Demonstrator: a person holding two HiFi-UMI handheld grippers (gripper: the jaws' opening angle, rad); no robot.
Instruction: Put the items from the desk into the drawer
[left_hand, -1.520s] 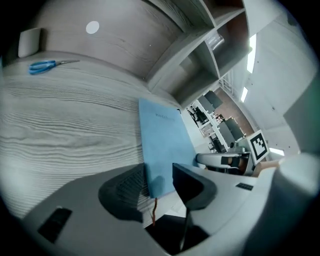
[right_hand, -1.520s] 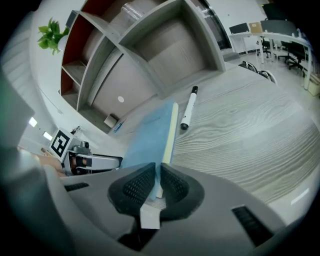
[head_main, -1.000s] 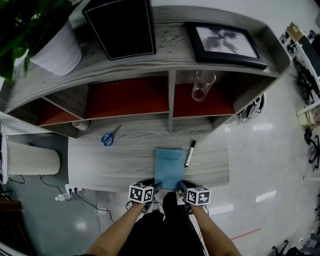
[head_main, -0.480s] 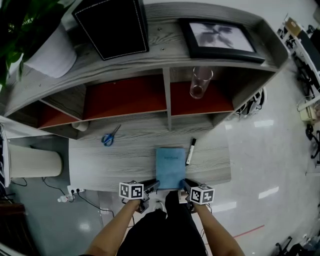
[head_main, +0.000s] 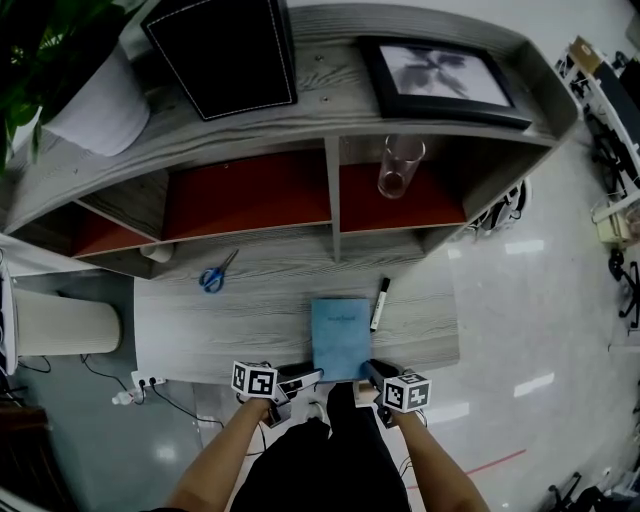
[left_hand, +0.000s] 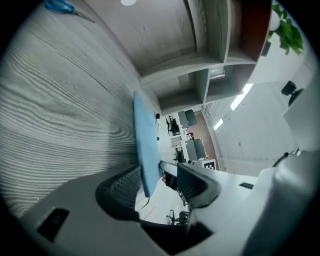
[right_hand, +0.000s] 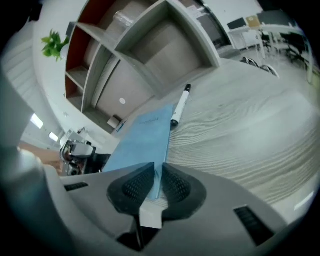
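While the right hand-held gripper clamps the near edge of the blue notebook on the desk, the left hand-held gripper, jaws just opening, straddles its near-left corner loosely; long axis runs near-to-far.

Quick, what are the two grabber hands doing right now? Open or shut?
Left gripper: open, jaws just opening; the thin blue notebook edge sits between them, not pinched.
Right gripper: shut on the thin blue notebook.
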